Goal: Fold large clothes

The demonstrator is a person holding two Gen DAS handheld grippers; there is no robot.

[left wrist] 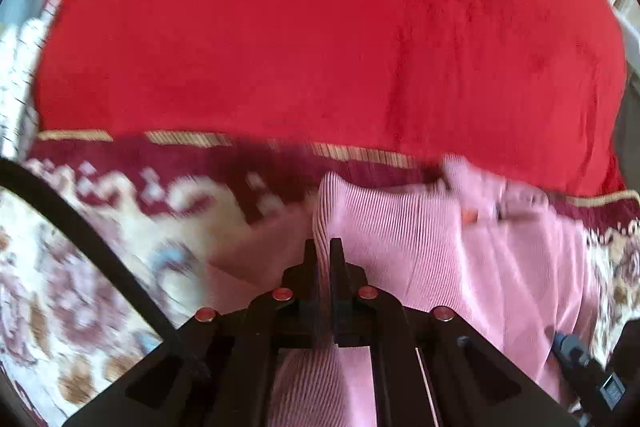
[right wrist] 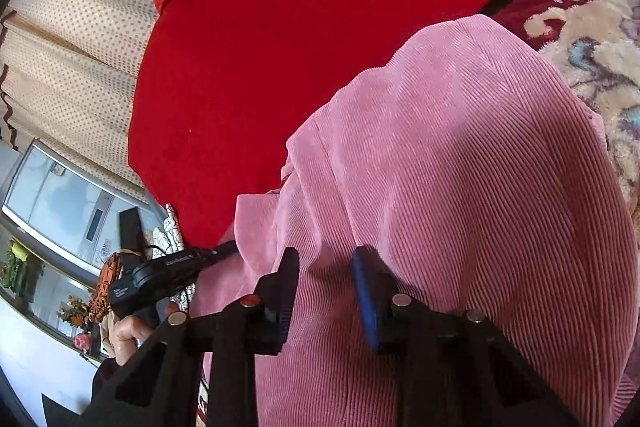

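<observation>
A pink corduroy garment (left wrist: 420, 247) lies bunched over a patterned rug, in front of a red blanket. My left gripper (left wrist: 323, 247) is shut on a raised fold of the pink garment, with the cloth pinched between its fingers. In the right wrist view the same garment (right wrist: 460, 167) fills the lower right. My right gripper (right wrist: 326, 259) is open just above the cloth, its black finger (right wrist: 286, 291) and blue-padded finger (right wrist: 370, 299) apart with nothing between them. The left gripper's body (right wrist: 168, 271) shows at the left, its tip against the garment's edge.
A red blanket (left wrist: 320, 27) covers the area behind the garment. A cream and maroon patterned rug (left wrist: 100, 247) lies to the left and under the garment. A dotted beige curtain (right wrist: 80, 47) and a glass-fronted cabinet (right wrist: 60, 207) stand at the left of the right wrist view.
</observation>
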